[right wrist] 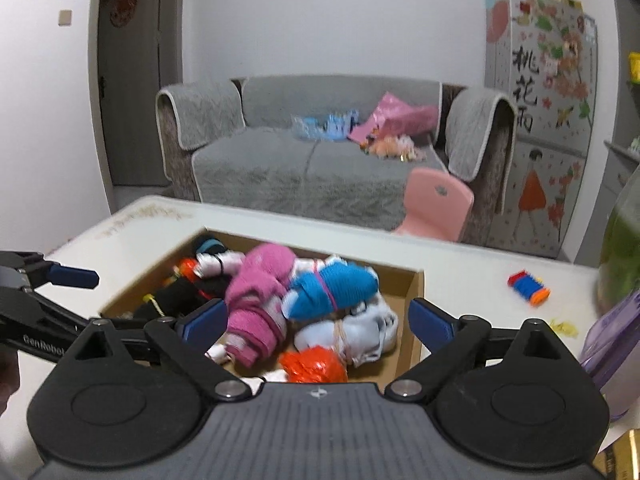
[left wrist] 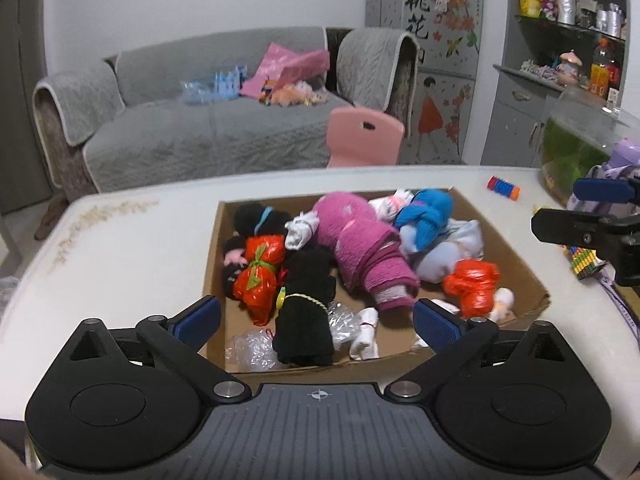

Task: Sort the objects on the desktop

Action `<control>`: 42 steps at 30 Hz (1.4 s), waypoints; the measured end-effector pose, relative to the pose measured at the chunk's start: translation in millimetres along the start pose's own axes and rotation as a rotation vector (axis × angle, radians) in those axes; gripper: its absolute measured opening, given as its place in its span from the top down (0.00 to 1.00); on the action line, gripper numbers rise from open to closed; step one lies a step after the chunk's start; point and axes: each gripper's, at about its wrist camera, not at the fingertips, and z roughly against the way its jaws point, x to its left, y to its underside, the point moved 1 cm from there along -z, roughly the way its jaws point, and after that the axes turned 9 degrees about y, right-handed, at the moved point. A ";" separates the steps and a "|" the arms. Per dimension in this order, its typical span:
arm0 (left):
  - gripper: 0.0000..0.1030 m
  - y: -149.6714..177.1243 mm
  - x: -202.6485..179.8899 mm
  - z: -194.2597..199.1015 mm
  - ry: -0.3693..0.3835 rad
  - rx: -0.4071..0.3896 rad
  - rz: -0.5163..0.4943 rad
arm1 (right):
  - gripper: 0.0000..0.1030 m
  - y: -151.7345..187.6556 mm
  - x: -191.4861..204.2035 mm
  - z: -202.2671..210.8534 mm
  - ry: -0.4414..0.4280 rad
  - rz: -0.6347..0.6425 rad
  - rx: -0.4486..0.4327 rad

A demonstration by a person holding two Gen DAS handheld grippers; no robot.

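Note:
A shallow cardboard box (left wrist: 516, 256) on the white table holds several bundles: a magenta rolled towel (left wrist: 360, 240), a blue roll (left wrist: 430, 210), black socks (left wrist: 304, 312), orange bags (left wrist: 258, 272) and white pieces. My left gripper (left wrist: 316, 320) is open and empty, above the box's near edge. My right gripper (right wrist: 316, 322) is open and empty, over the box's (right wrist: 414, 332) near right part, above the magenta towel (right wrist: 260, 300) and blue roll (right wrist: 336, 288). A small red, blue and orange spool (left wrist: 503, 187) lies on the table right of the box; it also shows in the right wrist view (right wrist: 528, 286).
A purple bottle (right wrist: 612, 344) and a green fish tank (left wrist: 576, 148) stand at the table's right edge. A striped block (left wrist: 584, 260) lies near the right gripper. A pink chair (left wrist: 362, 136), grey sofa (left wrist: 208, 120) and fridge (left wrist: 436, 40) are behind the table.

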 end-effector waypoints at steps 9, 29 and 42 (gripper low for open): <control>0.00 -5.3 -23.3 56.1 0.004 -0.085 -0.008 | 0.01 4.5 0.9 41.7 0.001 0.003 -0.058; 0.00 -13.8 -49.1 90.0 -0.020 -0.142 -0.100 | 0.01 22.7 6.4 64.2 0.020 0.007 -0.067; 0.00 -14.0 -51.4 92.3 -0.117 -0.190 -0.067 | 0.01 33.0 10.0 67.3 0.018 -0.002 -0.057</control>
